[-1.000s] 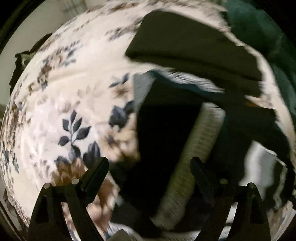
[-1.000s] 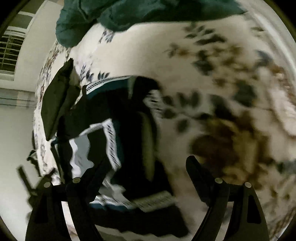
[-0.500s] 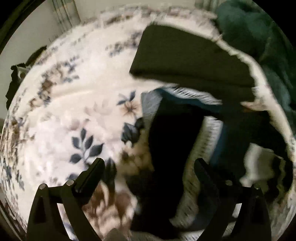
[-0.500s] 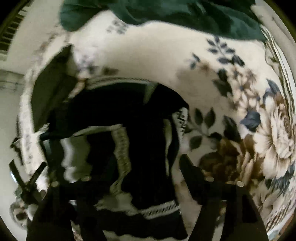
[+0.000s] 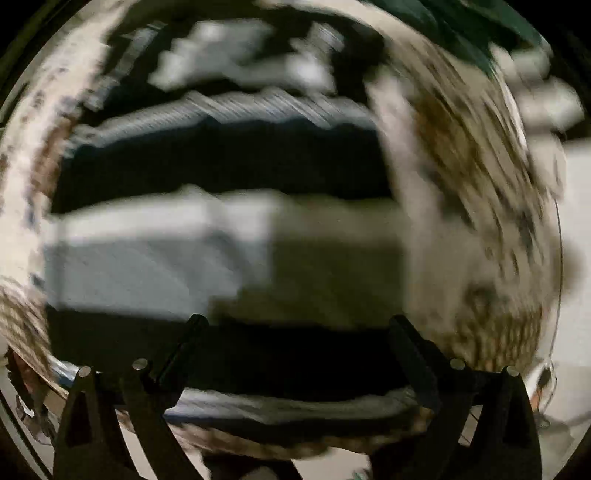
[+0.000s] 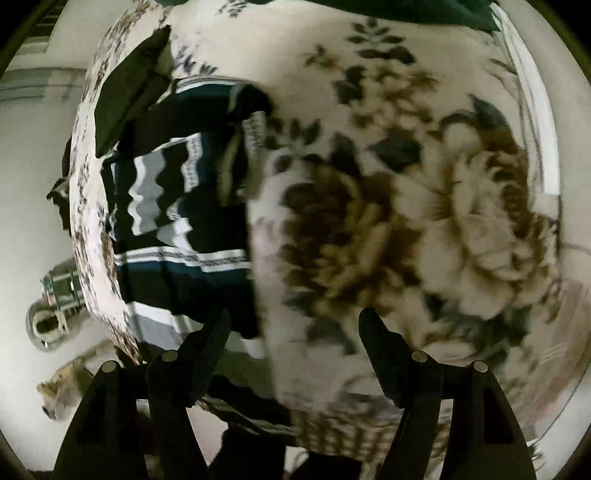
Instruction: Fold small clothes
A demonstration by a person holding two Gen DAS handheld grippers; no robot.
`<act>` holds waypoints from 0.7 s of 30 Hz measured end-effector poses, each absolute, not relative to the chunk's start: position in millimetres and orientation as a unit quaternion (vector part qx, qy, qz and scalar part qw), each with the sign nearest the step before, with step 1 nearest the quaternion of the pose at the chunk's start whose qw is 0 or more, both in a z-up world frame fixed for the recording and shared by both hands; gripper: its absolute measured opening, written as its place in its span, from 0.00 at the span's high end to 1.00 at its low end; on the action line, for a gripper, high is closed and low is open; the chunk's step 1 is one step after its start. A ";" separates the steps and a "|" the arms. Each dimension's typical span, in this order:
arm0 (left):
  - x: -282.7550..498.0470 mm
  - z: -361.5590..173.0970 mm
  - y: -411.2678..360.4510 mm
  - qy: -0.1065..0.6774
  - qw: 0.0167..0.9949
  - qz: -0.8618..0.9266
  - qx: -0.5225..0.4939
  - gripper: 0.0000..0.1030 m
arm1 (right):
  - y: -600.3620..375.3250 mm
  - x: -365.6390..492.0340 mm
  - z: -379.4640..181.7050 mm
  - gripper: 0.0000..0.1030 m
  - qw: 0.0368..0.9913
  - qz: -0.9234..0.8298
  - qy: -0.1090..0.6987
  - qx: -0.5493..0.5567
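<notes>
The sweater [image 6: 177, 221], dark with white, grey and teal bands, lies flat on the floral bedspread [image 6: 424, 206], toward the bed's left edge as the right wrist view shows it. A folded dark cloth [image 6: 125, 96] lies just beyond the sweater, its near edge touching or overlapping the garment's upper corner. A dark green blanket [image 6: 443, 11] is bunched at the far end of the bed, well apart from the sweater.

Right tongs [image 6: 293, 325]: jaws moderately wide, nothing between them. They hang above the bed at the sweater's right edge; the left finger [image 6: 207, 350] overlaps the garment's lower hem in view, the right finger is over bare bedspread. No contact is visible.

Left tongs [image 5: 297, 328]: jaws wide, having just opened further, with no cloth pinched between them. They point down over the sweater [image 5: 221, 258], whose bands run crosswise under them. This view is heavily blurred; whether the fingertips touch the fabric cannot be told. Bedspread [image 5: 480, 221] shows to the right of the garment.

Beside the bed, on the pale floor, stands a shiny metal object [image 6: 55, 302], too distorted to identify. A brownish shape [image 6: 66, 380] lies near it, also unclear. Nothing rests on top of the sweater.
</notes>
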State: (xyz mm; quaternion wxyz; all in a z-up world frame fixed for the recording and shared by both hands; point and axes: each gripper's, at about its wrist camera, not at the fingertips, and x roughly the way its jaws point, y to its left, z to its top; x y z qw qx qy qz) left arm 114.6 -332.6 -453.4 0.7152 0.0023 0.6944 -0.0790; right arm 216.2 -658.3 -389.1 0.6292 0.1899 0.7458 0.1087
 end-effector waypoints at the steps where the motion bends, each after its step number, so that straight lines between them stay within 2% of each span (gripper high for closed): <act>1: 108.3 -462.3 -347.2 0.699 0.710 -0.085 0.003 0.04 | -652.7 230.3 -394.7 0.28 0.628 0.109 0.747 0.188; 6: 83.5 -516.6 -411.4 0.725 0.680 -0.095 0.040 0.08 | -643.4 291.6 -419.4 0.28 0.632 0.146 0.732 0.208; 7: 83.0 -525.4 -415.6 0.727 0.680 -0.083 0.046 0.14 | -634.6 309.4 -424.9 0.28 0.632 0.162 0.727 0.214; 8: 83.9 -530.1 -416.3 0.724 0.684 -0.074 0.049 0.27 | -628.9 320.9 -430.1 0.28 0.633 0.171 0.724 0.214; 9: 85.9 -532.6 -414.1 0.716 0.693 -0.061 0.050 0.37 | -626.7 329.2 -434.6 0.28 0.633 0.176 0.723 0.213; 11: 87.7 -528.5 -404.0 0.704 0.708 -0.037 0.040 0.75 | -619.2 354.6 -455.8 0.28 0.630 0.174 0.724 0.221; 13: 87.6 -520.3 -393.1 0.692 0.720 -0.031 0.024 0.90 | -608.7 373.9 -479.6 0.28 0.618 0.168 0.731 0.238; 15: 81.6 -509.8 -385.8 0.683 0.729 -0.035 0.009 0.92 | -599.3 386.5 -501.8 0.28 0.595 0.163 0.741 0.263; 16: 78.0 -503.6 -384.4 0.678 0.734 -0.037 0.006 0.93 | -594.1 393.9 -509.8 0.33 0.593 0.157 0.740 0.275; 17: 73.4 -493.4 -383.0 0.671 0.741 -0.038 0.001 0.93 | -591.6 395.6 -510.3 0.44 0.598 0.157 0.734 0.281; 18: 70.2 -485.8 -381.6 0.667 0.744 -0.039 -0.003 0.93 | -587.6 398.4 -509.6 0.88 0.602 0.155 0.733 0.275; 19: 66.9 -476.1 -379.6 0.661 0.749 -0.037 -0.008 0.95 | -583.2 400.3 -506.2 0.96 0.604 0.151 0.736 0.266; 21: 62.2 -454.7 -368.3 0.648 0.761 -0.027 -0.024 0.95 | -575.5 407.6 -491.6 0.96 0.617 0.161 0.725 0.261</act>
